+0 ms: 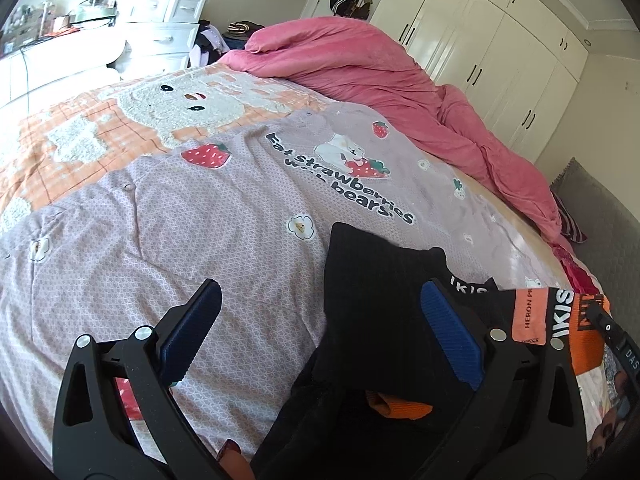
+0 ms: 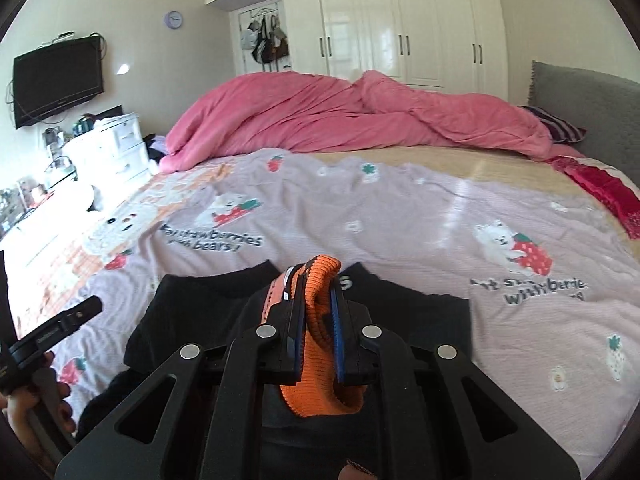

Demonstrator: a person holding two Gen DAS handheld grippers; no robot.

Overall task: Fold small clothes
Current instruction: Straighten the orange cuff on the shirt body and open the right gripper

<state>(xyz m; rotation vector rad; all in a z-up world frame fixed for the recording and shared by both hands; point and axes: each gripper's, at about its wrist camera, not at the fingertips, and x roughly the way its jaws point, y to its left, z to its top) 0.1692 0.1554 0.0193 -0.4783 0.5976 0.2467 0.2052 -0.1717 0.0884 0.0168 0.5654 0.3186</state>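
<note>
A small black garment [image 1: 372, 280] with orange ribbed trim [image 1: 584, 344] and white lettering lies at the near edge of the bed. My left gripper [image 1: 320, 312] stands open just above it. The black cloth runs under its right finger [image 1: 448, 328] and nothing is pinched. My right gripper [image 2: 318, 286] is shut on a fold of the orange ribbed trim [image 2: 316, 376], lifted above the black garment [image 2: 192, 312], which spreads flat beneath it. My left gripper [image 2: 60, 322] shows at the left edge of the right wrist view, held by a hand [image 2: 36, 408].
The garment rests on a lilac bedspread [image 2: 360, 216] printed with strawberries and bears. A bunched pink duvet [image 2: 320, 116] fills the far side of the bed. A grey headboard [image 2: 592, 112] and a red cloth [image 2: 600, 188] are at the right, white drawers [image 1: 160, 20] at the left.
</note>
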